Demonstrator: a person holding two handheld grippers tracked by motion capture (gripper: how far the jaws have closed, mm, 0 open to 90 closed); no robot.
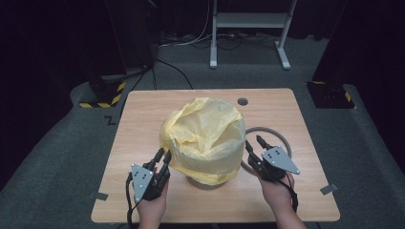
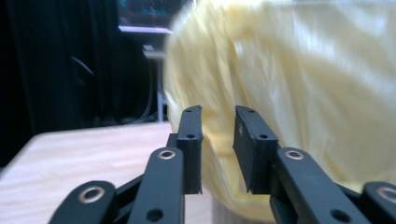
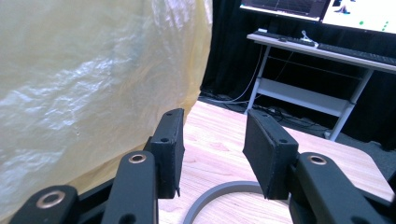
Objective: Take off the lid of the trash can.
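A yellow plastic bag [image 1: 205, 138] lines a round bin [image 1: 205, 183] in the middle of the wooden table [image 1: 143, 109], with its rim billowing upward. My left gripper [image 1: 163, 153] is at the bag's lower left side. In the left gripper view its jaws [image 2: 218, 112] stand a little apart. The bag's film [image 2: 303, 93] shows in the gap, and the pads do not press on it. My right gripper [image 1: 253, 141] is open just right of the bag. In the right gripper view the bag [image 3: 84, 93] lies beside its left jaw, and nothing is between the jaws [image 3: 215, 114].
A grey ring [image 1: 282, 136] lies flat on the table under and beyond the right gripper, seen also as the ring [image 3: 219, 191]. A cable hole [image 1: 242, 101] sits near the table's far edge. A white desk frame [image 1: 248, 21] stands behind the table.
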